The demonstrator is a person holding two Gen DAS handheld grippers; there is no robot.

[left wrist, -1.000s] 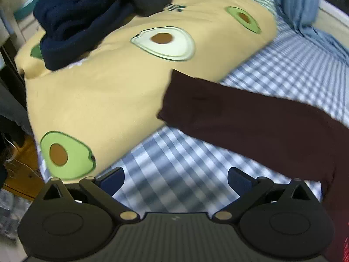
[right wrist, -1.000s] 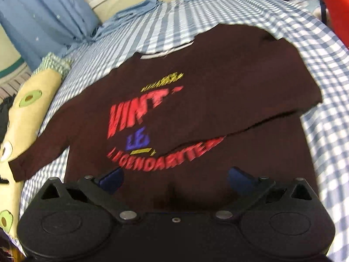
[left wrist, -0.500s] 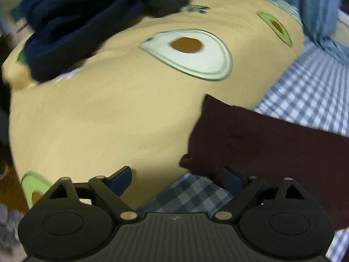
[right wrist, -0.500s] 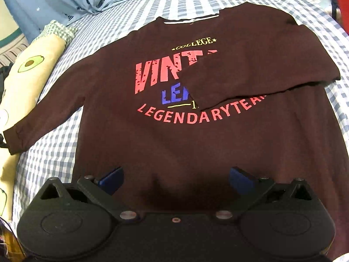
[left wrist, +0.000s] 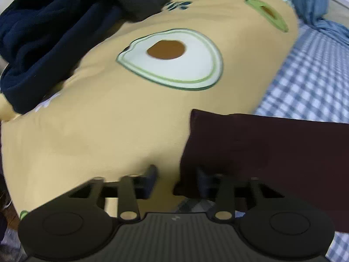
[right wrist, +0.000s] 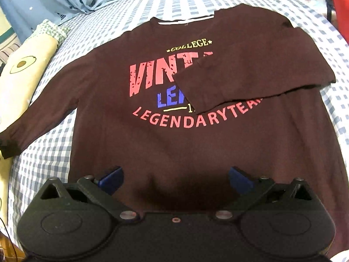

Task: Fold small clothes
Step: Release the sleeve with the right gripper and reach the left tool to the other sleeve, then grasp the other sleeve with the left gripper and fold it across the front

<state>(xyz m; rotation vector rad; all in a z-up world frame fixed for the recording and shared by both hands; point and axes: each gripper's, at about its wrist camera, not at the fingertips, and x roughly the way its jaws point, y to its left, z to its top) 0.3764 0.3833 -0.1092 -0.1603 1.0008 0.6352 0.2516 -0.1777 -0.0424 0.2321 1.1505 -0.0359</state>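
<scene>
A dark maroon sweatshirt (right wrist: pixel 165 144) with red "VINT", "LEGENDARY TEAM" print lies flat, front up, on the checked bed. Its right sleeve (right wrist: pixel 246 74) is folded across the chest. Its left sleeve (right wrist: pixel 41 111) stretches out to the avocado pillow; the cuff (left wrist: pixel 250 150) fills the left wrist view. My left gripper (left wrist: pixel 176 181) is at the cuff's edge, jaws narrowed around it, right finger over the fabric. My right gripper (right wrist: pixel 174 179) is open and empty above the sweatshirt's lower hem.
A yellow avocado-print pillow (left wrist: pixel 122 122) lies under the cuff, with dark navy clothes (left wrist: pixel 50 32) piled on its far side. Blue-white checked sheet (right wrist: pixel 43 159) covers the bed. Light blue fabric (right wrist: pixel 48 2) lies at the head; something red (right wrist: pixel 340 2) at far right.
My left gripper moved forward onto the left sleeve cuff and its jaws have closed in from wide open. My right gripper stays open, drawn slightly back over the hem.
</scene>
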